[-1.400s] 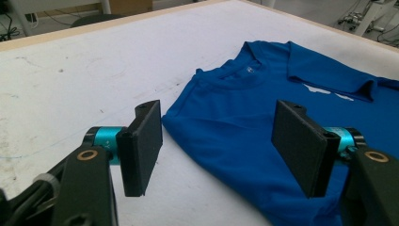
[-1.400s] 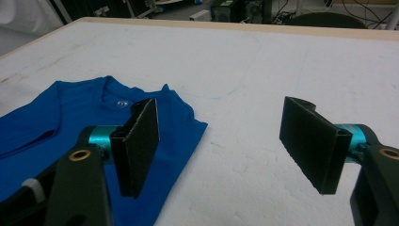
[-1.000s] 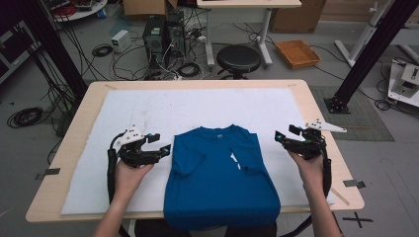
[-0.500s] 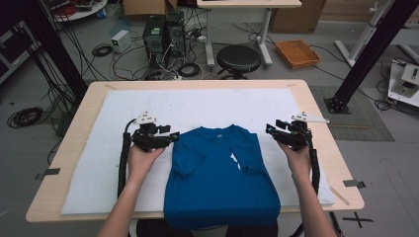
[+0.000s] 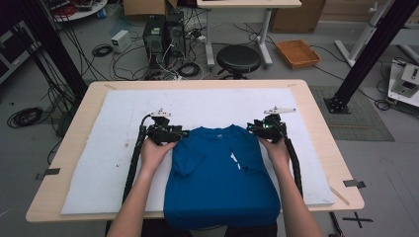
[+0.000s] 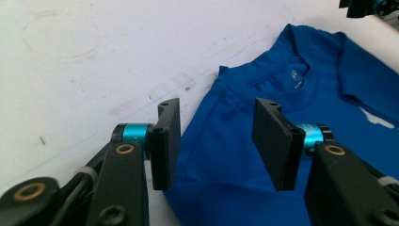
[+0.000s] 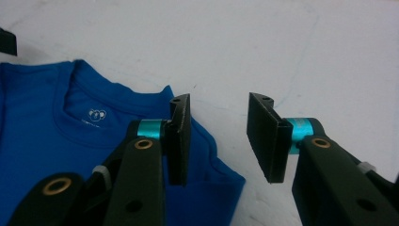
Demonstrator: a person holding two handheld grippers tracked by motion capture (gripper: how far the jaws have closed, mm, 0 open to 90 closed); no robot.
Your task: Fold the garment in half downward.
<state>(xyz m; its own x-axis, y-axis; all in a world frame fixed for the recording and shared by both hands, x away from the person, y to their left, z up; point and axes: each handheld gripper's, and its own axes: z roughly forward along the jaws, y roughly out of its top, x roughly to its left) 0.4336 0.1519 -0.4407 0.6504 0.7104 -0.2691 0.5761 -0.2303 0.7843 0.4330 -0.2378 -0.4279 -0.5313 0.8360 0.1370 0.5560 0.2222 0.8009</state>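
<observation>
Your left gripper [image 5: 179, 134] and right gripper [image 5: 254, 128] flanked the blue T-shirt's [image 5: 220, 173] shoulders; both jaw pairs, just closing, stood apart, nothing clamped.

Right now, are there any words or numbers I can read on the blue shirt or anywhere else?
No text can be read anywhere.
Blue shirt, inside the collar: a small white printed logo with a line of tiny print under it, too small and blurred to read.
Blue shirt, front: a white mark, not letters that can be made out.
</observation>
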